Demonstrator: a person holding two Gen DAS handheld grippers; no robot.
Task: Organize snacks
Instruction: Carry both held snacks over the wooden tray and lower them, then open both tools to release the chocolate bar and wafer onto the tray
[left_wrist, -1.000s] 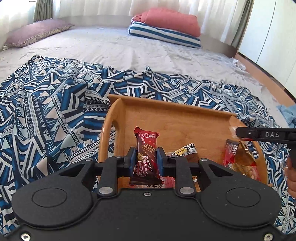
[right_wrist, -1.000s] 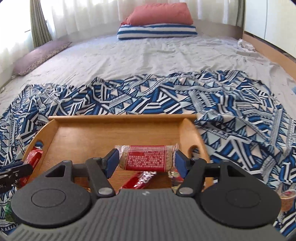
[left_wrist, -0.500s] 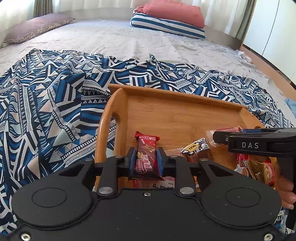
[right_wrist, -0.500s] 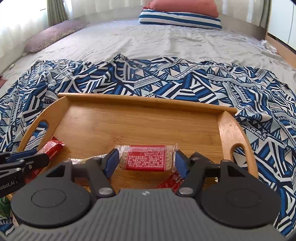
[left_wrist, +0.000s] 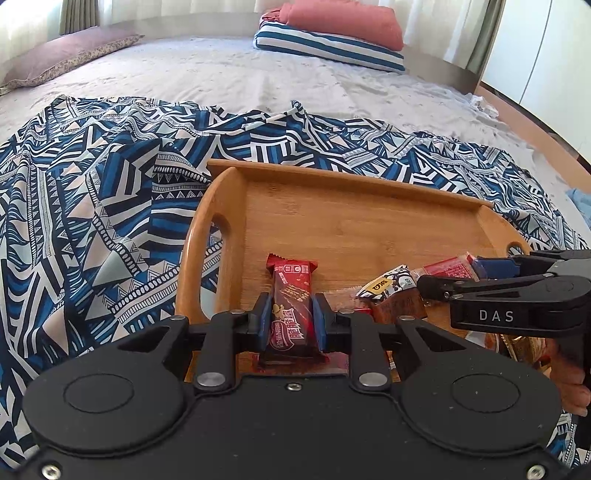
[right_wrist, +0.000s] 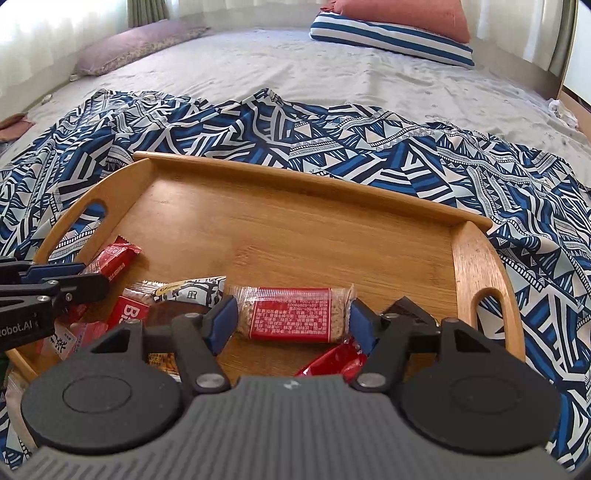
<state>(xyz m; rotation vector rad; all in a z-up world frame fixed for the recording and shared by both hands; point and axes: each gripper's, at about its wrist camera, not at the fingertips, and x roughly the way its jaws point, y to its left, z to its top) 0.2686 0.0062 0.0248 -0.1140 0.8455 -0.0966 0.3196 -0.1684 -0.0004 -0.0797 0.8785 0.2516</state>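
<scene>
Spread across the bed, a blue patterned cloth (right_wrist: 369, 147) is carrying the wooden tray (right_wrist: 295, 229) we are filling with snacks. We are holding both tools low over the tray's near half, side by side.

Our right hand-held gripper (right_wrist: 290, 319) is bracketing a clear-wrapped cereal bar with a red label (right_wrist: 291, 314), whose long axis is running crosswise from finger to finger. Its jaws have just been opening: the right pad is standing slightly off the wrapper's end and the left pad barely meeting it, so we are judging the bar as released or nearly so, resting low on the tray floor.

Our left hand-held gripper (left_wrist: 291, 325) is clamping a dark red wafer bar (left_wrist: 291, 306) across its narrow width, jaws pinched tight; the bar's long axis is pointing forward along the fingers, its far end reaching over bare wood toward the left handle (left_wrist: 207, 236).

Loose packets (right_wrist: 147, 299) are lying between the two tools, so the wafer's free spot is lying ahead and left.
</scene>
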